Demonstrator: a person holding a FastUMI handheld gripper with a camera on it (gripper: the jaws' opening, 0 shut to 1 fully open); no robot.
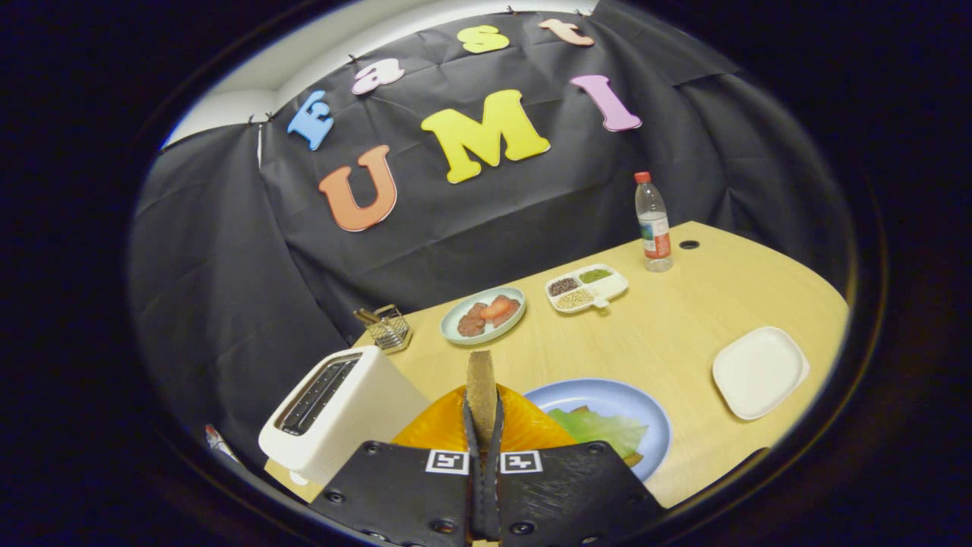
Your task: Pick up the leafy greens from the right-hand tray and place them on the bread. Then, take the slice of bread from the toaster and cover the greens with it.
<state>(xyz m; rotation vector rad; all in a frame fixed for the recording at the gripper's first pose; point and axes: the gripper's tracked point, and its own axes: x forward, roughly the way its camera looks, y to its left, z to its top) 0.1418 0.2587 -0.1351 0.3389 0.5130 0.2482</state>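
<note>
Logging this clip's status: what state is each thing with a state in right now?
gripper: shut on bread slice, held on edge
toaster: slots empty
blue plate: holds leafy greens on bread
white tray: empty
bottle: upright, capped
green plate: holds food
divided dish: three sections filled

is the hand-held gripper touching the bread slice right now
Touching. The gripper view shows both fingers of the hand-held gripper pressed against the upright bread slice.

Even, moderately bright light falls from overhead on the wooden table (683, 319), with only soft shadows. Fisheye distortion bends the table's edges, and detail softens toward the rim.
</note>
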